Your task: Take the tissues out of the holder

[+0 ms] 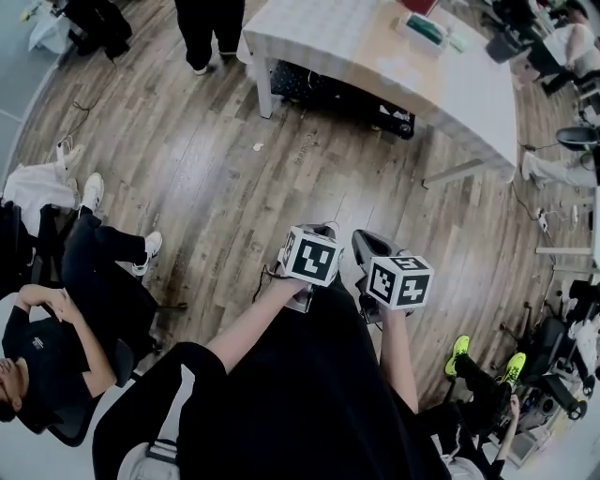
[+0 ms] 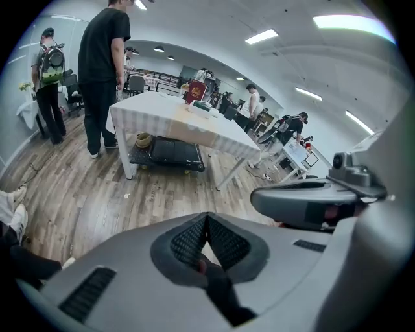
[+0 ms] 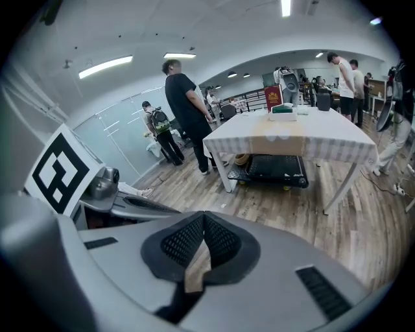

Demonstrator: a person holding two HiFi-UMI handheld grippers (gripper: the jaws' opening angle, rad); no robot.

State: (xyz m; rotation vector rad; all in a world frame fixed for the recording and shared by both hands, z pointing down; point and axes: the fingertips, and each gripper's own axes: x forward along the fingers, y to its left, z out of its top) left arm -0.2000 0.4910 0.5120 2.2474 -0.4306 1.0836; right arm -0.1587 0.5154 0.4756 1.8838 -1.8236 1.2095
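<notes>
The tissue holder (image 1: 424,28), a low box with a green top, sits on the white-clothed table (image 1: 375,56) far ahead of me. It also shows small on that table in the left gripper view (image 2: 200,106) and the right gripper view (image 3: 283,112), beside a red stand (image 3: 273,98). My left gripper (image 1: 325,229) and right gripper (image 1: 359,238) are held side by side close to my body, over the wood floor, well short of the table. Both are shut with nothing between the jaws (image 2: 207,218) (image 3: 204,218).
A black cart (image 1: 347,98) stands under the table. One person stands at the table's left corner (image 1: 211,28); another sits on a chair at my left (image 1: 56,337). Someone in neon shoes (image 1: 487,366) sits at my right. Wood floor lies between me and the table.
</notes>
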